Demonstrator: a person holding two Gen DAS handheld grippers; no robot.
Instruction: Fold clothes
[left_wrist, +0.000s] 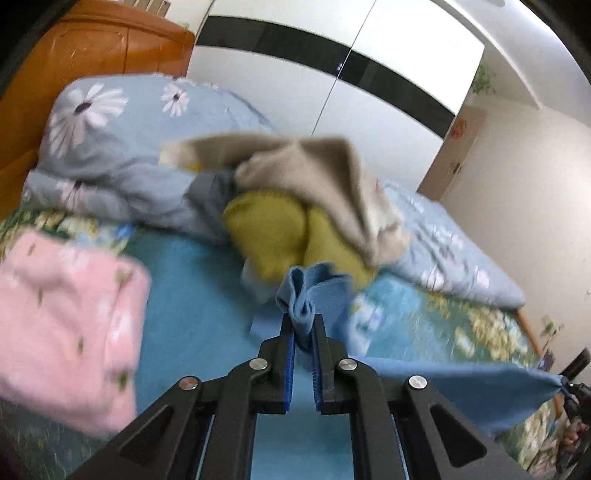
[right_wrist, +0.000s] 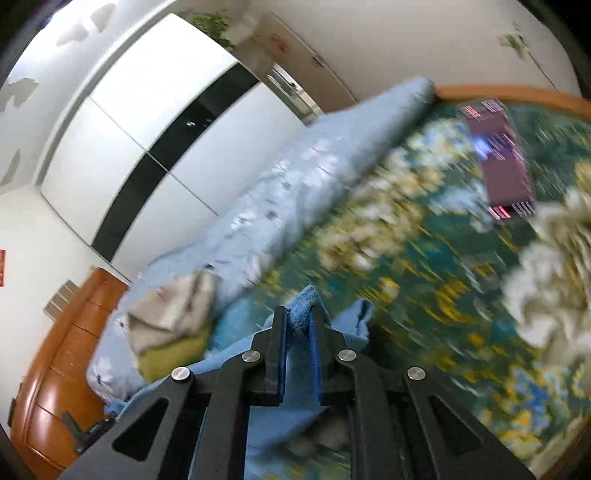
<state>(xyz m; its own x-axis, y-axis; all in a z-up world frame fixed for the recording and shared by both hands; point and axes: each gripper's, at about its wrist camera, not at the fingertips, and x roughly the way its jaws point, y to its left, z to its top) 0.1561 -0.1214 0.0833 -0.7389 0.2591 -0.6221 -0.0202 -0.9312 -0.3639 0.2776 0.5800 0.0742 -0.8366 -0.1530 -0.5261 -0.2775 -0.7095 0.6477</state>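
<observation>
My left gripper (left_wrist: 303, 325) is shut on a bunched edge of a light blue garment (left_wrist: 443, 387), held above the bed. The cloth stretches right to my right gripper, seen at the frame's right edge (left_wrist: 569, 391). In the right wrist view my right gripper (right_wrist: 298, 317) is shut on another corner of the same blue garment (right_wrist: 288, 373), which hangs down toward the left. The left gripper shows small at lower left (right_wrist: 88, 430). Both views are motion-blurred.
A pile of beige (left_wrist: 295, 170) and yellow-green clothes (left_wrist: 269, 229) lies against a blue flowered quilt (left_wrist: 110, 147). A folded pink garment (left_wrist: 62, 325) lies left. A folded purple garment (right_wrist: 498, 162) lies on the floral bedsheet (right_wrist: 443, 277). A wooden headboard (left_wrist: 74, 48) and white wardrobe (left_wrist: 369, 92) stand behind.
</observation>
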